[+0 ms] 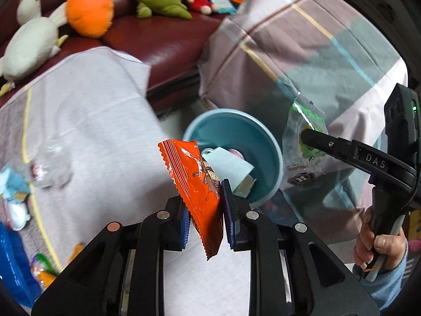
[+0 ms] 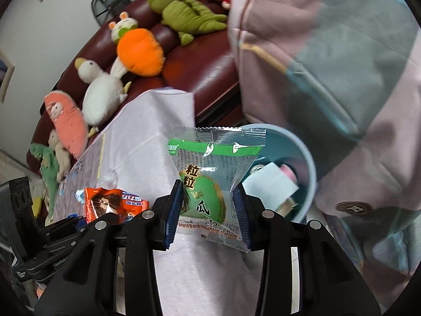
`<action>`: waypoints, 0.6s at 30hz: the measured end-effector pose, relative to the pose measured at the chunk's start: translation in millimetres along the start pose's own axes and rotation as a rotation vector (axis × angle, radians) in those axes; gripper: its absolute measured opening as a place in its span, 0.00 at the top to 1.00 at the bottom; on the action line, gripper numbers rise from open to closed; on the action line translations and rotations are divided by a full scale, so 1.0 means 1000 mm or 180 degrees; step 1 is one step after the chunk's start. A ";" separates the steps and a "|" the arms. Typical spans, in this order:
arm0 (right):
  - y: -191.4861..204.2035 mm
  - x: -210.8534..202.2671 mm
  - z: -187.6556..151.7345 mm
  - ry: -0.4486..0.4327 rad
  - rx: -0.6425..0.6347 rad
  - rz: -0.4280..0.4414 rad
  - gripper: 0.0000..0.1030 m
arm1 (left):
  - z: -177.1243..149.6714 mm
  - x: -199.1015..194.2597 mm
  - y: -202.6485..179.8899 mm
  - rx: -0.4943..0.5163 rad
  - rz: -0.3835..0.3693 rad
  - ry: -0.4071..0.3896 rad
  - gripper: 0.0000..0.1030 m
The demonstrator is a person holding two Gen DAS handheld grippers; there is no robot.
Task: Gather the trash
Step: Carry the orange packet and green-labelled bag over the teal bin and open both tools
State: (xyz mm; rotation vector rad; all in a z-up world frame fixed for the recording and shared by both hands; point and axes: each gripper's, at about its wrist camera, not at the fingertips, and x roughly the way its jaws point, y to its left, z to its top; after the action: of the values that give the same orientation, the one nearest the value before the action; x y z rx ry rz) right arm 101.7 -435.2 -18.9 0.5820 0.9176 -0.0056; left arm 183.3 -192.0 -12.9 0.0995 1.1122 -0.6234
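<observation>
My left gripper [image 1: 204, 197] is shut on an orange snack wrapper [image 1: 189, 168], which stands on edge between the blue pads. Just beyond it sits a light-blue bin [image 1: 275, 155] with pale paper and a pink item inside. My right gripper [image 2: 208, 202] is shut on a clear packet with a green label [image 2: 210, 158], held close to the bin [image 2: 311, 173] at its left rim. In the left wrist view the right gripper [image 1: 306, 134] comes in from the right with that packet [image 1: 297, 121]. The right wrist view shows the orange wrapper [image 2: 113, 205] at lower left.
A pale cloth covers the table [image 1: 100, 121], with crumpled clear plastic [image 1: 50, 168] and more wrappers [image 1: 42, 268] at its left. Behind is a dark red sofa [image 1: 163, 39] with plush toys [image 1: 89, 8]. A checked cloth [image 1: 315, 52] hangs over the right side. A hand [image 1: 379, 247] grips the right handle.
</observation>
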 end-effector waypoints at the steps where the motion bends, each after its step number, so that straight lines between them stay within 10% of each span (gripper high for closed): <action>1: -0.006 0.000 0.002 -0.0006 0.0024 -0.0013 0.64 | 0.002 0.008 -0.006 0.0020 -0.0010 0.0034 0.78; 14: -0.037 0.003 0.013 -0.0026 0.0155 -0.0115 0.64 | 0.018 0.064 -0.034 0.0189 -0.0001 0.0263 0.77; 18: -0.038 0.004 0.016 -0.0024 0.0156 -0.0139 0.64 | 0.022 0.071 -0.037 0.0203 0.0017 0.0259 0.46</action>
State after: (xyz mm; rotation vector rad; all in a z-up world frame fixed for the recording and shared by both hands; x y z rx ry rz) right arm 106.9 -473.7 -32.3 0.6070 0.9247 -0.0699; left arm 202.8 -260.7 -55.8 0.1841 1.1705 -0.6549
